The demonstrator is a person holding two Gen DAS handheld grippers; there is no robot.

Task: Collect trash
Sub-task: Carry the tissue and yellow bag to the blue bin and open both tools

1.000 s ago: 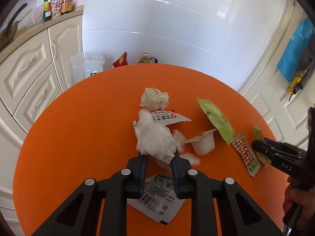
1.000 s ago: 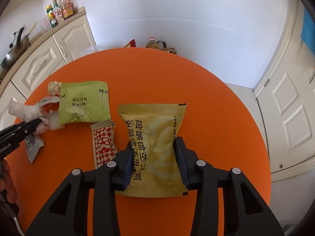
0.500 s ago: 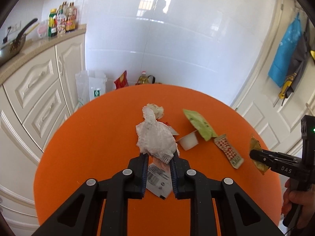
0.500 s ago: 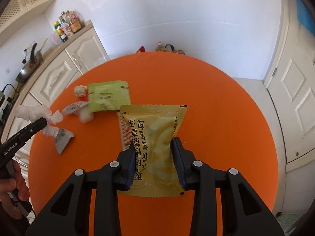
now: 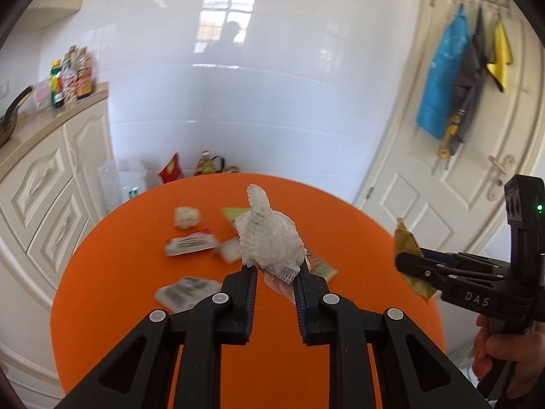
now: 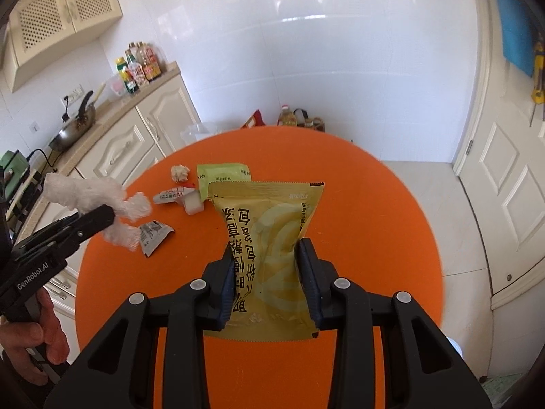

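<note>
Home kitchen. Cream cabinets (image 6: 143, 139) under a worktop carrying sauce bottles (image 6: 138, 64) and a pan (image 6: 73, 126); white tiled wall (image 6: 306, 68); panelled door (image 5: 442, 170) with hung cloths (image 5: 442, 78); round orange table (image 6: 374, 221).

**Orange table, yellow pack, white wrap**

The round table top (image 6: 357, 204) is bright, plain orange. The flat foil snack packet (image 6: 272, 238) shows mustard yellow with black characters and pale swirls. There's the crumpled plastic netting (image 5: 269, 242), translucent white with a fine mesh texture. A square sachet (image 6: 221, 175) is light green; a crumpled paper ball (image 6: 180, 172) is cream. The torn wrapper (image 6: 153, 235) is silver-grey with black print. Both grippers (image 6: 264, 248) (image 5: 274, 272) are black with blue pads.
</note>
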